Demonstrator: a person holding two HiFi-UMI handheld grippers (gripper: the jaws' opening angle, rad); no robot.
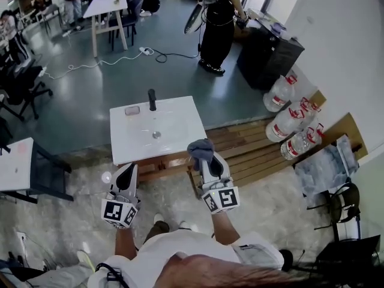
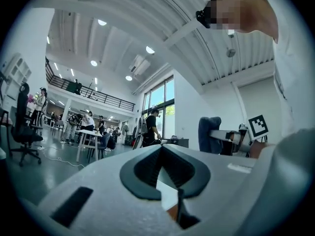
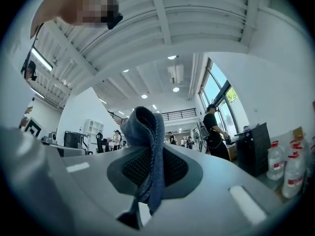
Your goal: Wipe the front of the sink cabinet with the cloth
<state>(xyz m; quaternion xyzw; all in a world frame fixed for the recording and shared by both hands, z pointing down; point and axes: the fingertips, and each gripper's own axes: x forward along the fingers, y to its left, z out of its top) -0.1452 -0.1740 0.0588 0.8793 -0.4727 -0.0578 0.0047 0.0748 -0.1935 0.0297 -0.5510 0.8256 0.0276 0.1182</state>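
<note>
Here, right claw (image 1: 204, 161) tilted upward, pinching cloth (image 1: 200, 148), left claw (image 1: 128, 171) closed.

White sink bench (image 1: 180, 131) seen from above.
A black tap (image 1: 152, 99) stands at its far edge, a small flat rectangular object (image 1: 132, 110) lies just left of it, and a round drain (image 1: 156, 135) sits mid-basin.

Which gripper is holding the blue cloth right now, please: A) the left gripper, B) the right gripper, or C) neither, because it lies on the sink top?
B: the cloth is pinched in the right gripper and bunches up above its tips, while the left gripper is closed on nothing.
</note>
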